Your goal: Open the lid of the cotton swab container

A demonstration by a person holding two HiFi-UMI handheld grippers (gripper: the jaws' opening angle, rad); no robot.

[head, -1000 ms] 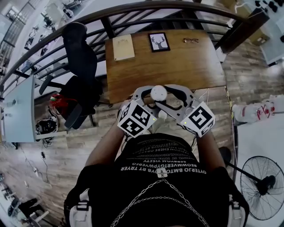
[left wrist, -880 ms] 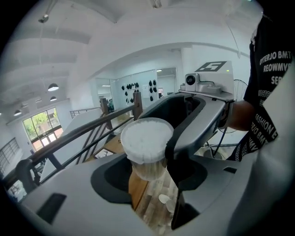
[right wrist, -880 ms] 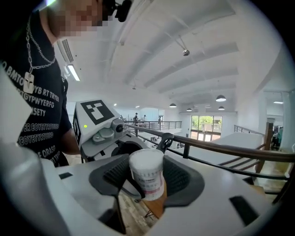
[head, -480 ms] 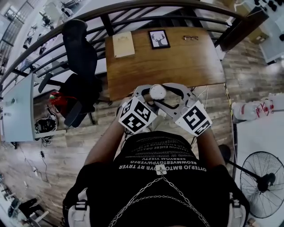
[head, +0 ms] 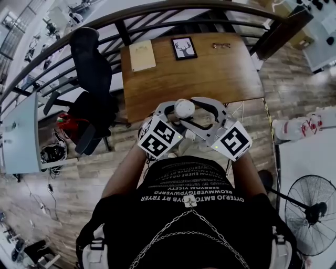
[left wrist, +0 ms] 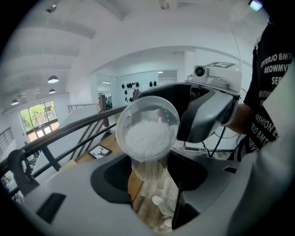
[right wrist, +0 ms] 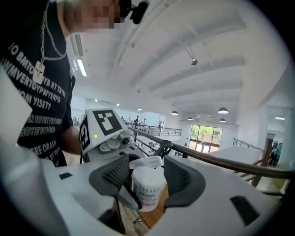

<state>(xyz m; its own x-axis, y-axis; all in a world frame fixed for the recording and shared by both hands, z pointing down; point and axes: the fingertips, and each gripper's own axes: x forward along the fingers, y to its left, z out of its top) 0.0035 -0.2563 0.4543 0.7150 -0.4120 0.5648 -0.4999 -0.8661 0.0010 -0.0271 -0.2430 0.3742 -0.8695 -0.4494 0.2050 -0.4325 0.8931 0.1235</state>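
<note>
The cotton swab container is a small clear round tub packed with white swabs, held in the air in front of the person's chest. My left gripper comes in from the left and is shut on its body; the tub's round end faces that camera. My right gripper comes in from the right. Its ribbed pads press both sides of the tub's top. The white lid sits tilted on the tub's rim between them.
Beyond the grippers stands a wooden table carrying a framed deer picture, a tan notebook and glasses. A black office chair is at its left, a curved railing behind, and a floor fan at lower right.
Both grippers and the container have drifted slightly up and left in the head view. Both grips look unchanged.
</note>
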